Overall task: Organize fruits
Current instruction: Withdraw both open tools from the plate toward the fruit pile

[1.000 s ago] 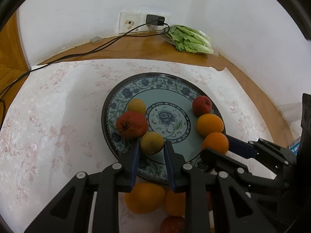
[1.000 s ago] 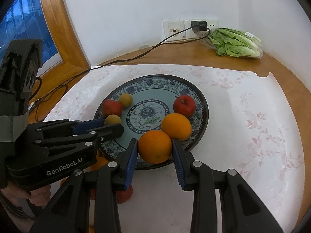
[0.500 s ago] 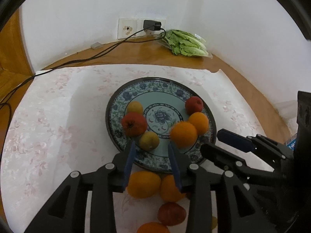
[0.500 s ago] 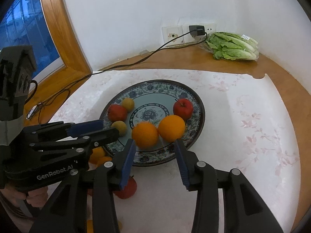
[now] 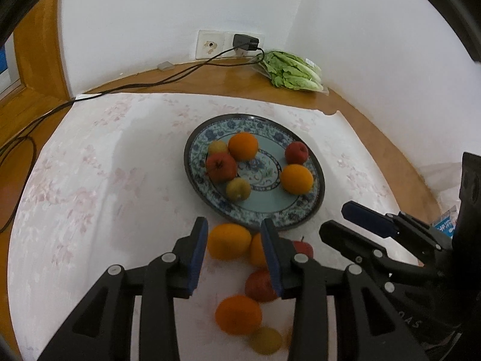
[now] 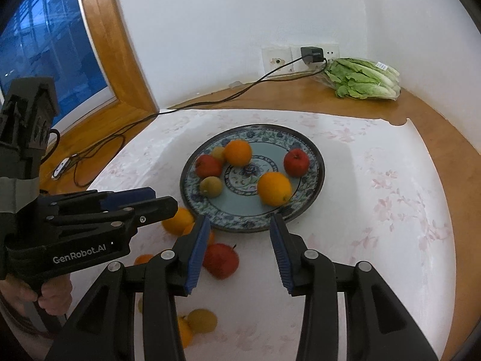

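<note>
At far left a blue-lit window [image 6: 45,57] sits in a curved wooden frame [image 6: 111,45]; a black cable [image 6: 210,102] trails from the floor-side edge up across the wooden table [image 6: 436,126] to a wall socket [image 6: 300,57] on the white wall; a pale floral cloth [image 6: 390,210] covers most of the table; the left gripper [image 5: 234,249] hangs over loose fruit on the cloth, jaws slightly apart and empty; the patterned plate [image 5: 300,219] sits mid-cloth holding two oranges, two red apples and two small yellowish fruits; the right gripper [image 6: 239,246] hovers at the plate's near rim, jaws parted, holding nothing; bagged lettuce [image 6: 363,79] lies in the far right corner.
</note>
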`<move>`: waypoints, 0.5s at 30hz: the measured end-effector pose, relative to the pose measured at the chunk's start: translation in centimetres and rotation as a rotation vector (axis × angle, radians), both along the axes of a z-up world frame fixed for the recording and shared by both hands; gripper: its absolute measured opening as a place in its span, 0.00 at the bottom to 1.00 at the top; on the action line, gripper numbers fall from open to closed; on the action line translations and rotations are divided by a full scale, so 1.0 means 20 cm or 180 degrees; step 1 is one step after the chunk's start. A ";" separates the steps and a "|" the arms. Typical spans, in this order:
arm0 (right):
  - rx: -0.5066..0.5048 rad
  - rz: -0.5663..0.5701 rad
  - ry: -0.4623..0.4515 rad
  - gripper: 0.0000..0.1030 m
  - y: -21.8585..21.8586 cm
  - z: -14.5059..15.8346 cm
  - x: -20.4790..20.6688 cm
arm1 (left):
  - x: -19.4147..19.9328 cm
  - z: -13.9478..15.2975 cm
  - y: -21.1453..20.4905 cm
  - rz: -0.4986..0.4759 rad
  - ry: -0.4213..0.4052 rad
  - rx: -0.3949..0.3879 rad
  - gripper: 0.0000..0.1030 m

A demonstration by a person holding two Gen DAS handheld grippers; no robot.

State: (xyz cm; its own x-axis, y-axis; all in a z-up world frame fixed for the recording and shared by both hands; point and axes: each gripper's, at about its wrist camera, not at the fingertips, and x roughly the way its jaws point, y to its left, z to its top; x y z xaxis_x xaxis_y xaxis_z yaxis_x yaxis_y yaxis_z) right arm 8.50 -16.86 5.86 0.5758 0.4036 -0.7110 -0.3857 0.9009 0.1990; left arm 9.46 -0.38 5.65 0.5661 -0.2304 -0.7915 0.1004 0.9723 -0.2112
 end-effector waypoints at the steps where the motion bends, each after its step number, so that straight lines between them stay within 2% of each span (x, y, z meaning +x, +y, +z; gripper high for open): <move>1: -0.0001 0.0004 0.0003 0.41 0.00 0.00 -0.01 | -0.01 0.00 0.00 0.0010 0.0010 0.0004 0.37; 15: -0.0026 0.0067 0.0107 0.41 0.02 -0.03 -0.13 | -0.16 -0.03 0.05 0.0095 0.0154 -0.0113 0.37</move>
